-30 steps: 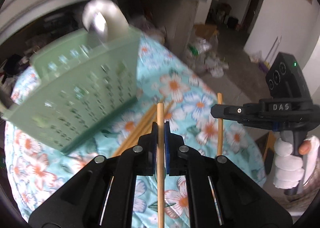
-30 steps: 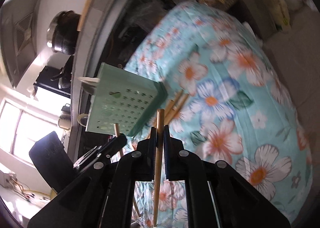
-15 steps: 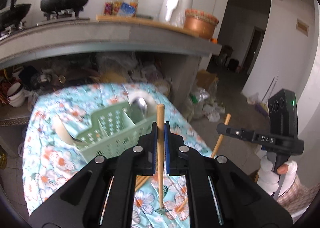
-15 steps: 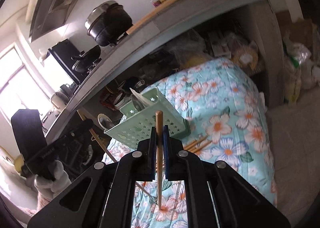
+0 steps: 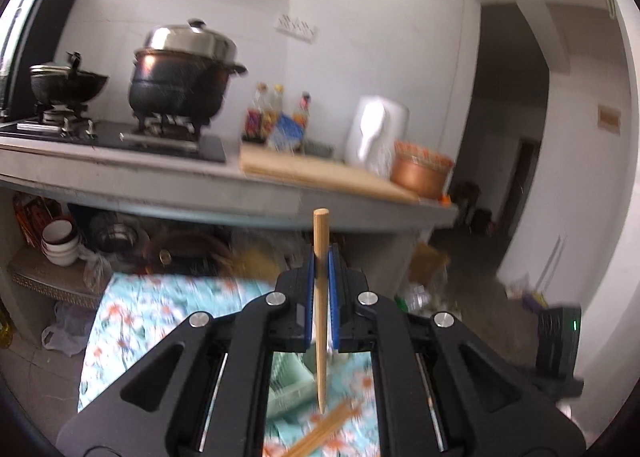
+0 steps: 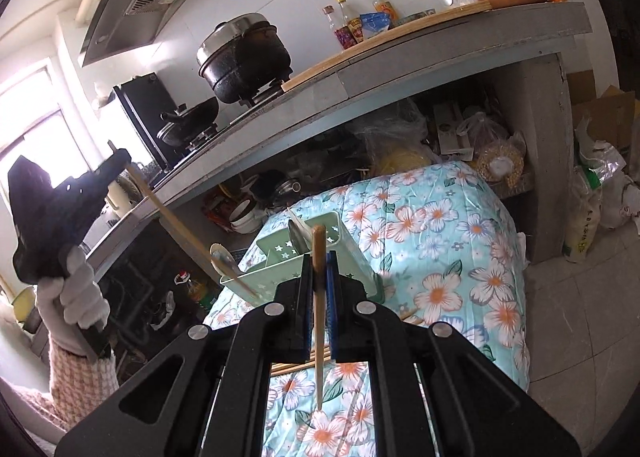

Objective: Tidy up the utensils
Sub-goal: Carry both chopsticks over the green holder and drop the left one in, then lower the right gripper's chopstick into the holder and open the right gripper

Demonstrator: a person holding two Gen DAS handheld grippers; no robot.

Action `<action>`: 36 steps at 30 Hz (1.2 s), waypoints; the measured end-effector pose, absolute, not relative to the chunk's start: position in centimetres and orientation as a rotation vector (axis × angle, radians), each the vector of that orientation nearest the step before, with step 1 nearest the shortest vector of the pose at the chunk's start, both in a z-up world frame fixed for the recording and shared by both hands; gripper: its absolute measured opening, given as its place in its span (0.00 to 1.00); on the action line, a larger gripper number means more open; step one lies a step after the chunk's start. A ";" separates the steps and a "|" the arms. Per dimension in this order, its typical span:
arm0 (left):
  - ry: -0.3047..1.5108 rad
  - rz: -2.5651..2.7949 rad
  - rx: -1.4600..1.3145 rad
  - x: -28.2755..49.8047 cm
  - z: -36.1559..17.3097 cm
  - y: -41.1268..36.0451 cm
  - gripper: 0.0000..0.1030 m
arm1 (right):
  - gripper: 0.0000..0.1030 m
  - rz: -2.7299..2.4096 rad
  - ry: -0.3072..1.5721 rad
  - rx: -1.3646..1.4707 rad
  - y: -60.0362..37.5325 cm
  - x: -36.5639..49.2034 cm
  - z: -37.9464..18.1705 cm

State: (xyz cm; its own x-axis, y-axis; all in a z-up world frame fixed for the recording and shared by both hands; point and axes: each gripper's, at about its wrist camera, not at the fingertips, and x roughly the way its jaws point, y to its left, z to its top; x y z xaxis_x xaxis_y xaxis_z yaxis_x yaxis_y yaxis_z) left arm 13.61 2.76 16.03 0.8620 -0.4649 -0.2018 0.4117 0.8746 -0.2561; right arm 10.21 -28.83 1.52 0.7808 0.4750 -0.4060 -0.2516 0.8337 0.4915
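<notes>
Chopsticks [image 6: 319,297] sit one in each of your grippers, left [image 5: 320,277] and right [image 6: 319,281], both clamped; spoons [image 6: 224,257] already stand in the green caddy [image 6: 320,257], loose chopsticks [image 5: 324,429] remain.

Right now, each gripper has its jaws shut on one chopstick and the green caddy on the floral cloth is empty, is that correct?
Not quite: the green caddy on the floral cloth already holds spoons, as the right wrist view shows. Each gripper does grip one chopstick: left, right.

Open air lies above the floral table [image 6: 452,257]; the green caddy [image 6: 316,261] stands ahead, and the counter [image 6: 400,69] overhangs behind.
</notes>
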 end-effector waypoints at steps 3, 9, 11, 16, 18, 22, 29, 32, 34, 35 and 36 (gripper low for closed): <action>0.220 -0.416 -0.243 14.9 16.4 3.5 0.05 | 0.06 0.408 0.548 0.440 -29.0 10.3 1.5; 0.234 -0.314 -0.193 18.8 13.7 3.0 0.06 | 0.06 0.404 0.543 0.449 -29.4 10.4 1.7; 0.259 -0.297 -0.181 20.1 12.2 2.7 0.06 | 0.06 0.403 0.546 0.449 -29.4 10.5 1.6; 0.317 -0.272 -0.171 21.9 8.7 2.3 0.06 | 0.06 0.410 0.547 0.431 -29.1 10.8 1.9; 0.342 -0.269 -0.183 22.1 7.6 2.5 0.06 | 0.06 0.414 0.540 0.421 -28.9 10.8 2.3; 0.361 -0.271 -0.199 22.3 6.8 3.1 0.07 | 0.06 0.424 0.501 0.387 -28.4 10.7 3.8; 0.339 -0.265 -0.201 20.7 7.3 3.9 0.32 | 0.06 0.467 0.412 0.316 -26.8 11.4 7.9; 0.321 -0.268 -0.211 19.4 7.8 4.4 0.38 | 0.06 0.487 0.372 0.299 -26.2 11.8 9.8; 0.309 -0.270 -0.215 18.2 8.1 4.9 0.42 | 0.06 0.496 0.348 0.287 -25.8 12.1 10.9; 0.306 -0.271 -0.215 17.7 8.1 5.2 0.44 | 0.06 0.502 0.328 0.275 -25.5 12.4 11.6; 0.308 -0.272 -0.215 17.1 8.1 5.5 0.46 | 0.06 0.504 0.317 0.267 -25.2 12.6 12.1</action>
State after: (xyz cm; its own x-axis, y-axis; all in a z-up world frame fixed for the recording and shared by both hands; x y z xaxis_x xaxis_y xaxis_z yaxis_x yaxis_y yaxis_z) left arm 17.10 5.52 8.09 0.9172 -0.2948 -0.2682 0.2298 0.9410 -0.2484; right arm 12.60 -25.19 12.07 0.8288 0.5099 -0.2304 -0.4281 0.8430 0.3256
